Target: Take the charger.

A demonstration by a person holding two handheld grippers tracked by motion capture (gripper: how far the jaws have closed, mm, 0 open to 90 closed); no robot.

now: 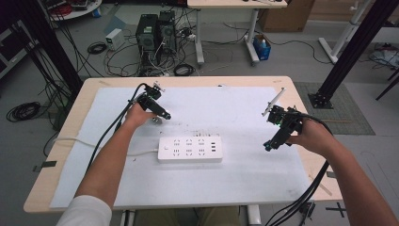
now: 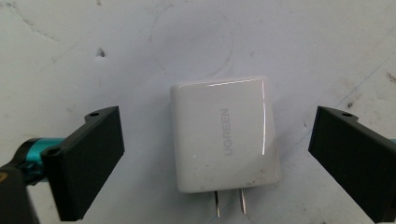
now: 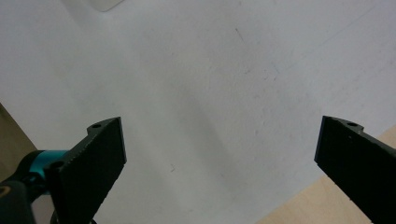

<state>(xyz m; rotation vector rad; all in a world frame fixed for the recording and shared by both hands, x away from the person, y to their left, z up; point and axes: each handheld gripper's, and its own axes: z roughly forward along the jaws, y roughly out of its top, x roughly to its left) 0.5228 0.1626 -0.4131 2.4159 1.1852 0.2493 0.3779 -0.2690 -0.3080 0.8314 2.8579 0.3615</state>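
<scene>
Left gripper (image 1: 162,114) held in left hand (image 1: 135,116), forearm extended forward, jaws spread wide and pointing down at the worktop. Right gripper (image 1: 269,145) held in right hand (image 1: 313,136) near the right edge, jaws also spread wide, angled down and inward.

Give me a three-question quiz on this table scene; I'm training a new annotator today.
1. True or false: the left tongs are shut on the white charger.
2. Which way do the charger's prongs point in the left gripper view: A) toward the camera, B) away from it?
3. What white item lies mid-table between the two hands?

Key: 1. False; the jaws stand open on either side of it, apart. 2. A. 3. The power strip on the white mat.
</scene>
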